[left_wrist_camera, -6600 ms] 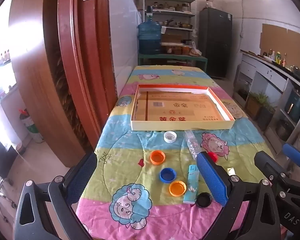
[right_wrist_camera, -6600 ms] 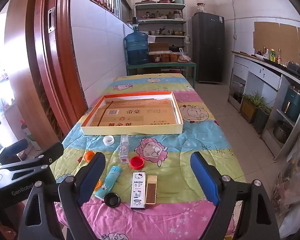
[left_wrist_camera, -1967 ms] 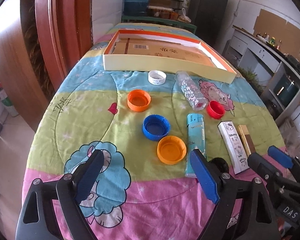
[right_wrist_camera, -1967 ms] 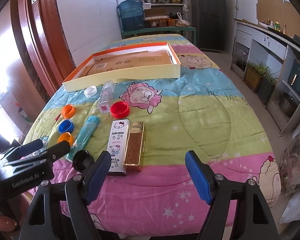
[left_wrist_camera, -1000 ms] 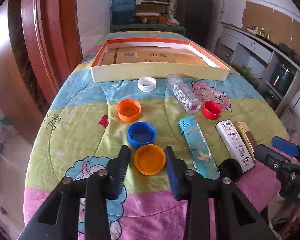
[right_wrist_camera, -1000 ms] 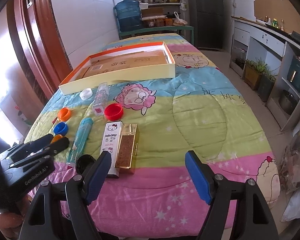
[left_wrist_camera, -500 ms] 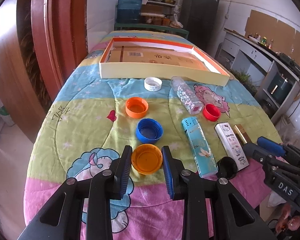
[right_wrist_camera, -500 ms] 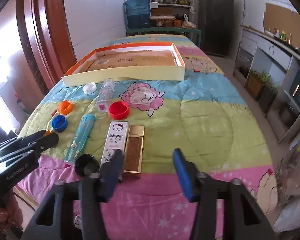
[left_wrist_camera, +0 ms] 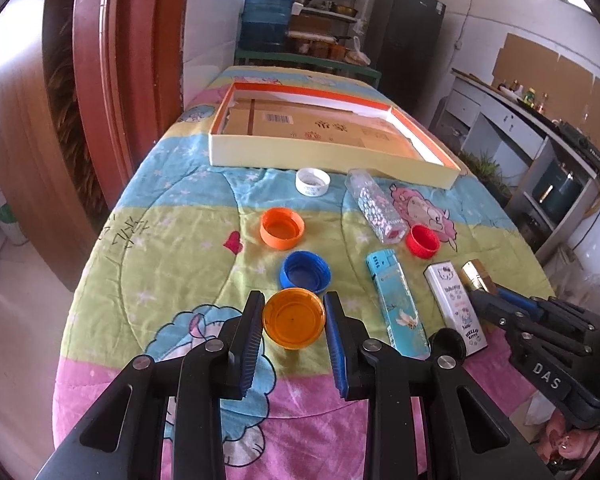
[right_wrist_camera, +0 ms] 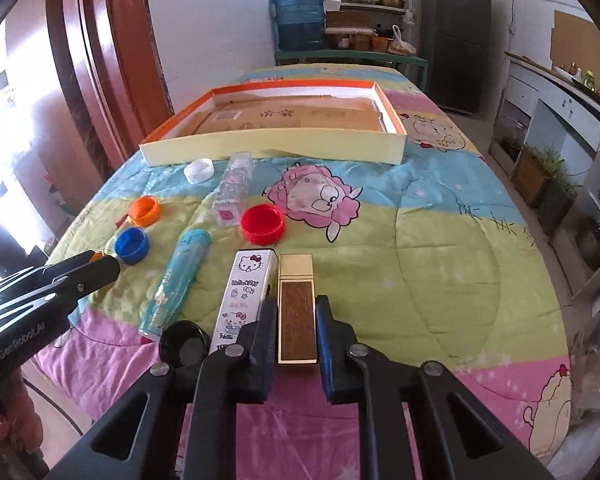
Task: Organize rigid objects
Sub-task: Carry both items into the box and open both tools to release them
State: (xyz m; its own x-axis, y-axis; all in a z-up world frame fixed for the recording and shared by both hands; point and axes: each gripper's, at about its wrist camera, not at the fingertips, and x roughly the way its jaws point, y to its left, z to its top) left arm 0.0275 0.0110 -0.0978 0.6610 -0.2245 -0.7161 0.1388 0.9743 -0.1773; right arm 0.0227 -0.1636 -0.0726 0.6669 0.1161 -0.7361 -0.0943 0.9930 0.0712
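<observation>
My left gripper (left_wrist_camera: 294, 316) is shut on the near orange cap (left_wrist_camera: 293, 323), one finger on each side of it. My right gripper (right_wrist_camera: 294, 320) is shut on the gold lighter (right_wrist_camera: 296, 314), which lies beside the white Hello Kitty lighter (right_wrist_camera: 242, 300). On the quilt lie a blue cap (left_wrist_camera: 305, 272), a second orange cap (left_wrist_camera: 281, 228), a red cap (left_wrist_camera: 422, 241), a white cap (left_wrist_camera: 312, 182), a black cap (right_wrist_camera: 183, 345), a teal lighter (left_wrist_camera: 396, 304) and a small clear bottle (left_wrist_camera: 376, 210). The shallow cardboard box (left_wrist_camera: 320, 160) stands beyond them.
The quilt-covered table's (right_wrist_camera: 440, 240) right half is bare quilt. A red door frame (left_wrist_camera: 120, 80) stands at the left. A water jug (left_wrist_camera: 266, 20), shelves and a fridge (left_wrist_camera: 408, 40) stand behind the table; a counter (left_wrist_camera: 540, 128) runs along the right.
My left gripper has closed on the near orange cap. My right gripper has moved in and closed from wide open onto the gold lighter.
</observation>
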